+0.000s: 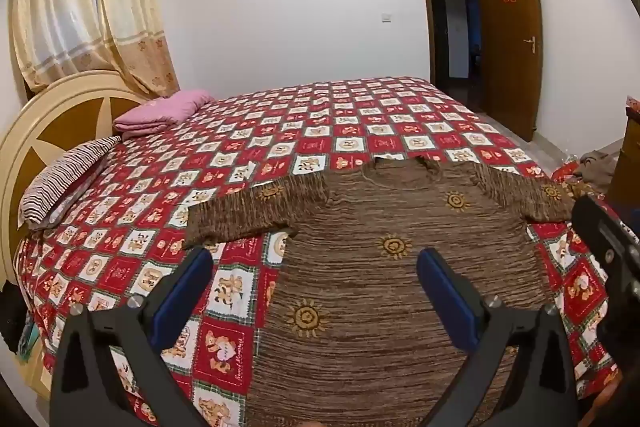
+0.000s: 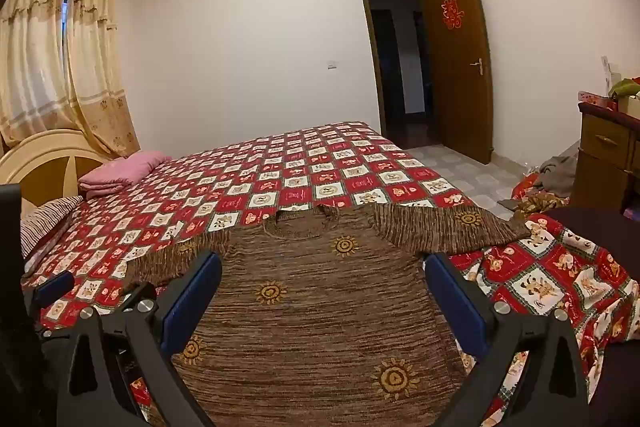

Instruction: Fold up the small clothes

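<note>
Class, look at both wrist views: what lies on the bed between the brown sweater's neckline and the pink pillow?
Only bare red checked bedspread lies between the brown sweater and the pink pillow; both wrist views show it.

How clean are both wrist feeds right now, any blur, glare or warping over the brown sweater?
Left wrist view: the brown sweater is sharp and evenly lit, without glare; fisheye bends the door and darkens the corners. Right wrist view: equally sharp, soft light, the curtain bright but not blown out, straight edges bowed near the rim.
</note>
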`<move>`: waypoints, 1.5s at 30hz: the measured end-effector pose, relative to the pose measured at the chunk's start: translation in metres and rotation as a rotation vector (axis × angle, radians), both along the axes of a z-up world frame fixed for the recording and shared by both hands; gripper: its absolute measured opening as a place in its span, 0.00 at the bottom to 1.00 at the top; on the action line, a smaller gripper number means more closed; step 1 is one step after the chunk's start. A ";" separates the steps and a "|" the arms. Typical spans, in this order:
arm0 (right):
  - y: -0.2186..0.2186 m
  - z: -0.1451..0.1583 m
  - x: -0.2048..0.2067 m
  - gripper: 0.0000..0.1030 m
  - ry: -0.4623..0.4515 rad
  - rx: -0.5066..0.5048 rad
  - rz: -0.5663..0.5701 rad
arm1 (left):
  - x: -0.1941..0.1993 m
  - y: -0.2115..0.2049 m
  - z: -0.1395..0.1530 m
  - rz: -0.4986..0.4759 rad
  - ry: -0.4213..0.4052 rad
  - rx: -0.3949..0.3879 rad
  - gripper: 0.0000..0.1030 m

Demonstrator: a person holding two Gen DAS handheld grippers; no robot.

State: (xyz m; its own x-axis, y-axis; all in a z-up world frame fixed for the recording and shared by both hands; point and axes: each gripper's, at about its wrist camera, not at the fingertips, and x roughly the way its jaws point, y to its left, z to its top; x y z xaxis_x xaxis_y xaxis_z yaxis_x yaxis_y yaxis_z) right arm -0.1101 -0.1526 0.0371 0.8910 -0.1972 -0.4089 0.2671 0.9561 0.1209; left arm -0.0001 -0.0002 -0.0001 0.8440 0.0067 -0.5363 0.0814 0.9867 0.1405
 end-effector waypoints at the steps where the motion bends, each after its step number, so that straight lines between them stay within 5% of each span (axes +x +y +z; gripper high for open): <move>1: 0.000 0.000 0.000 0.99 0.001 -0.002 -0.006 | 0.000 0.000 0.000 0.005 -0.001 0.001 1.00; 45: -0.007 -0.006 0.000 0.99 0.036 0.016 -0.047 | -0.013 0.000 0.002 -0.056 -0.021 -0.070 1.00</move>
